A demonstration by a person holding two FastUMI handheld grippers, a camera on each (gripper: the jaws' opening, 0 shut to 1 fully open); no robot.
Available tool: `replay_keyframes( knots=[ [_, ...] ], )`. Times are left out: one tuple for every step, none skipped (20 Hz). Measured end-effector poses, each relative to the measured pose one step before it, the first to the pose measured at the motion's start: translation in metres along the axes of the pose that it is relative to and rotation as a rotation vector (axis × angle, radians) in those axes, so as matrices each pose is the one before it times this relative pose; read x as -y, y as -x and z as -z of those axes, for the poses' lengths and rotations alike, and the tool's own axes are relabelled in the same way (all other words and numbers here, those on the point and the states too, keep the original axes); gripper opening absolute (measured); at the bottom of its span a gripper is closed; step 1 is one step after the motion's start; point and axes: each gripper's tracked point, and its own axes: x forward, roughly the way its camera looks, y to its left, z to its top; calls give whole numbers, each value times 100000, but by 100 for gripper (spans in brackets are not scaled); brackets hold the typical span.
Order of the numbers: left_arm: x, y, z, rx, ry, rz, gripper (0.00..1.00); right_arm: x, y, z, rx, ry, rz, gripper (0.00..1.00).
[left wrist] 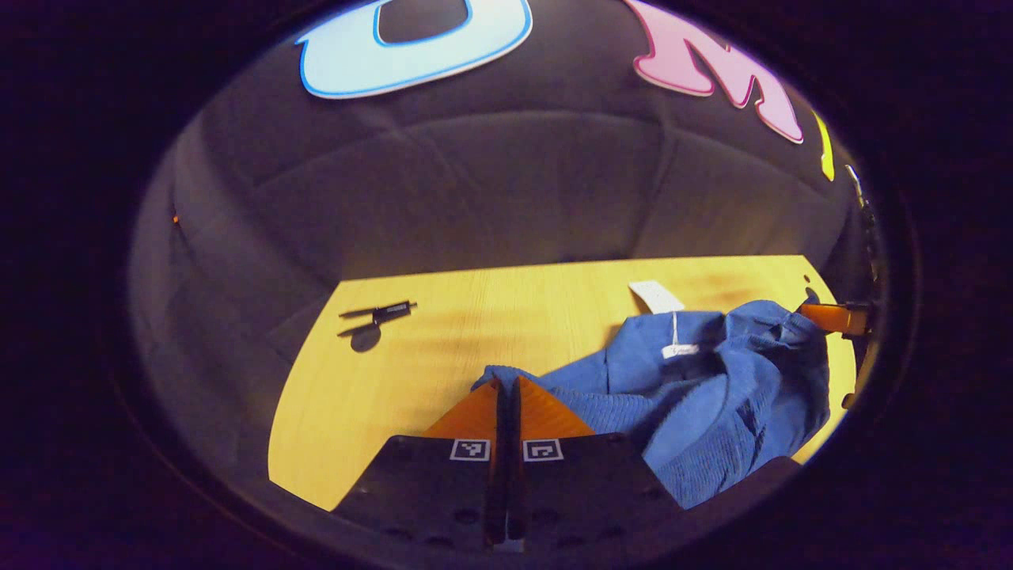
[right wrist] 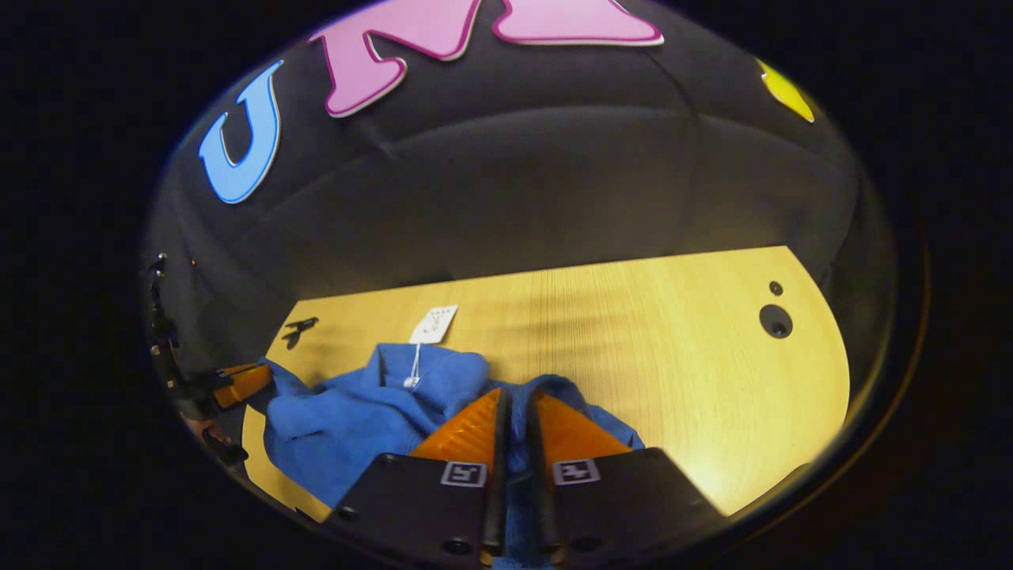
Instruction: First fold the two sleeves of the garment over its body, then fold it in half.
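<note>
Both grippers pinch the garment [left wrist: 696, 396] bunched low-center on the desk [left wrist: 491, 317]: left gripper [left wrist: 507, 385] fingers closed on a cloth edge, right gripper [right wrist: 516, 396] fingers clamped on fabric, probably to spread it flat before sleeve folds.

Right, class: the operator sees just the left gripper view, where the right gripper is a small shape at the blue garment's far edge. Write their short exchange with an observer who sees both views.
Operator: Has the right gripper actually got cloth?
Observer: Yes. In the right gripper view, the right gripper has a strip of the garment running up between its nearly closed fingers.
Operator: What lies on the table past that gripper?
Observer: Bare wooden table, with a large dark round hole and a smaller one just behind it near the far right corner.
</note>
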Motion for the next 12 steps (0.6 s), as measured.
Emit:
replay_keyframes(
  knots=[
    [-323,-715,18,1112,2610,1003,0,509,-233,-354,1755,1158,1507,22],
    [-102,-194,-836,4576,2871,2191,1,899,602,-836,2896,979,2268,22],
    [199,130,-1229,3573,1815,1701,5,295,572,-969,3194,-263,-24,45],
    [-275,-277,-377,1259,-1451,1018,37,340,451,-486,64,-1288,318,67],
    [-1330,1373,-662,2716,-3003,-3685,70,591,1146,-268,1273,493,2199,90],
    [-1307,750,-962,3433,-1753,-3884,72,425,508,-763,2729,2328,1255,96],
    [-1244,654,-1002,4460,651,-1945,80,265,1380,-1190,4528,2505,340,82],
    [-506,2067,-1301,6182,2472,-1649,87,-42,1759,-1728,6784,2737,504,100],
    [-191,2076,-1221,6339,3892,1156,87,-405,1967,-2062,8391,3181,-234,90],
    [496,2205,-1184,6401,2655,3634,87,-614,2090,-2316,8764,2536,-741,98],
    [775,2596,-1021,5888,1058,2607,87,-926,1971,-2045,6157,2996,-1160,98],
    [316,3030,-483,4600,-247,-165,87,-799,2385,-2002,4563,1570,-216,98]
  ],
)
